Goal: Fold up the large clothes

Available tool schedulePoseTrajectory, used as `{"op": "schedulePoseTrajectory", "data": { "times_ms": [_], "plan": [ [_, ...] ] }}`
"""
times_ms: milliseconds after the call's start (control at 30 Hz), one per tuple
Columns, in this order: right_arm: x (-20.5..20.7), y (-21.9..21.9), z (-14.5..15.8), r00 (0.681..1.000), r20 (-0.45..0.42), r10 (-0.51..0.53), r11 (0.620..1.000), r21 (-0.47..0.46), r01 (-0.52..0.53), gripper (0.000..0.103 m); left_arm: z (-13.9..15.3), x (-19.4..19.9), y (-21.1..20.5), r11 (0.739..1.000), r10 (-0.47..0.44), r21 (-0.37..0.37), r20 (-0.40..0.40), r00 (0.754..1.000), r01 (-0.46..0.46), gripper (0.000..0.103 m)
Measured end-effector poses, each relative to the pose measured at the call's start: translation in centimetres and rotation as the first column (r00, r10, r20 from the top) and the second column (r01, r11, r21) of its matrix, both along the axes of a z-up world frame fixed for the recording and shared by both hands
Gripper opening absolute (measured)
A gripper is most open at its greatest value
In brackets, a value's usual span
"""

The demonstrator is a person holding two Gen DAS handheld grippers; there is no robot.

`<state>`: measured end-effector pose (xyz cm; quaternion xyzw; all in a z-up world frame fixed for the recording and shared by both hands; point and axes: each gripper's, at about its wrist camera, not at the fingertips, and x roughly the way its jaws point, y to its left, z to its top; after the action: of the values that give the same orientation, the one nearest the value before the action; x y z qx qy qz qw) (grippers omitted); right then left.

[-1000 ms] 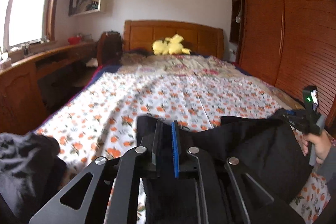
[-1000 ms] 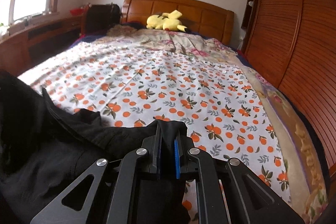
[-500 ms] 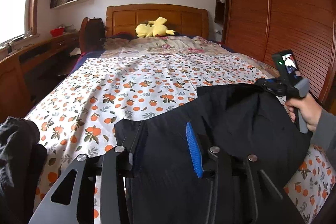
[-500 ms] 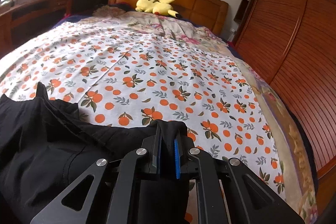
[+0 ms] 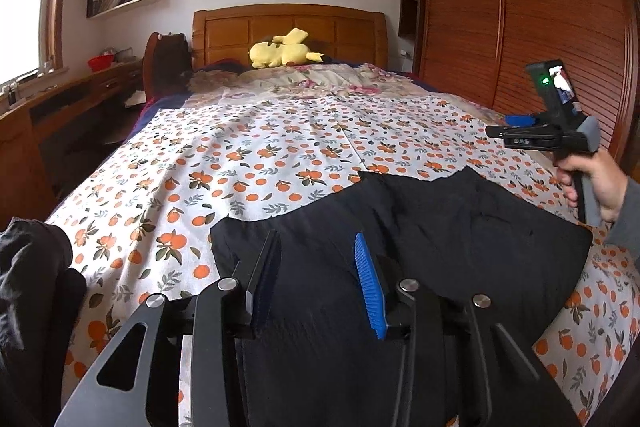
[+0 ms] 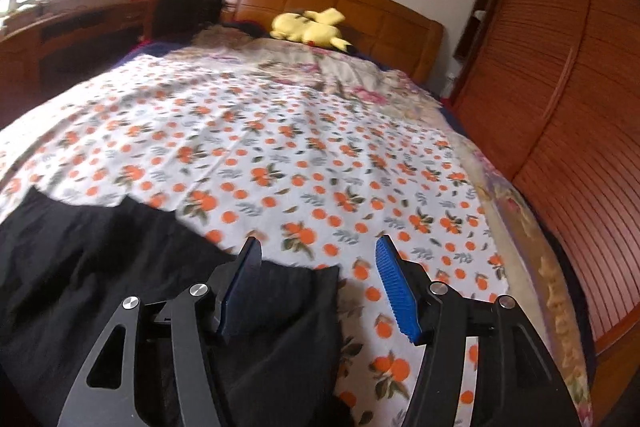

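Observation:
A large black garment [image 5: 440,239] lies flat on the near end of the bed, on the orange-print sheet [image 5: 280,155]. My left gripper [image 5: 316,247] is open and empty just above the garment's near left part. My right gripper [image 6: 316,255] is open and empty over the garment's right corner [image 6: 280,291] and the sheet. In the left wrist view the right gripper [image 5: 520,125] is held up at the far right, above the garment's right edge.
A yellow plush toy [image 5: 284,49] lies by the wooden headboard [image 5: 288,27]. A dark pile of clothes [image 5: 32,287] sits at the bed's near left corner. Wooden wardrobe doors [image 5: 540,27] run along the right. A desk [image 5: 60,107] stands on the left.
Both grippers were shut on the black garment; they have opened and let it go. The garment now lies flat on the bed. The right gripper has lifted and moved right.

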<state>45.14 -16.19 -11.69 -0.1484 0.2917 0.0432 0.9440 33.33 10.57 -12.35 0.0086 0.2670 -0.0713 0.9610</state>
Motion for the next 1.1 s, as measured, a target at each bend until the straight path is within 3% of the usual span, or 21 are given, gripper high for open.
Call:
{"op": "schedulePoseTrajectory", "data": {
  "times_ms": [133, 200, 367, 667, 933, 1100],
  "plan": [
    [-3.7, 1.1, -1.5, 0.995, -0.05, 0.091, 0.996, 0.013, -0.091, 0.056, -0.5, -0.5, -0.5, 1.0, -0.015, 0.004, -0.008, 1.0, 0.015, 0.057],
    [-5.7, 1.6, -2.4, 0.989, -0.076, 0.129, 0.992, 0.022, -0.128, 0.055, -0.7, -0.9, -0.9, 1.0, -0.015, 0.014, -0.004, 1.0, 0.015, 0.08],
    [-9.4, 2.1, -4.4, 0.972, -0.141, 0.187, 0.982, 0.051, -0.182, 0.047, -1.1, -1.8, -1.8, 1.0, -0.028, 0.011, 0.001, 1.0, 0.028, 0.097],
    [-13.0, -0.8, -5.9, 0.978, -0.169, 0.122, 0.991, 0.07, -0.111, 0.045, -2.6, -4.0, -5.0, 0.994, -0.107, 0.004, -0.029, 0.994, 0.108, 0.098],
    [-14.5, -3.0, -10.0, 0.947, -0.306, 0.094, 0.991, 0.115, -0.062, 0.045, -3.4, -4.9, -7.1, 0.986, -0.163, 0.008, -0.045, 0.986, 0.164, 0.098],
    [-15.4, -3.2, -9.5, 0.958, -0.278, 0.068, 0.991, 0.126, -0.034, 0.045, -3.7, -5.1, -7.6, 0.986, -0.169, 0.007, -0.052, 0.984, 0.169, 0.098]
  ]
}}
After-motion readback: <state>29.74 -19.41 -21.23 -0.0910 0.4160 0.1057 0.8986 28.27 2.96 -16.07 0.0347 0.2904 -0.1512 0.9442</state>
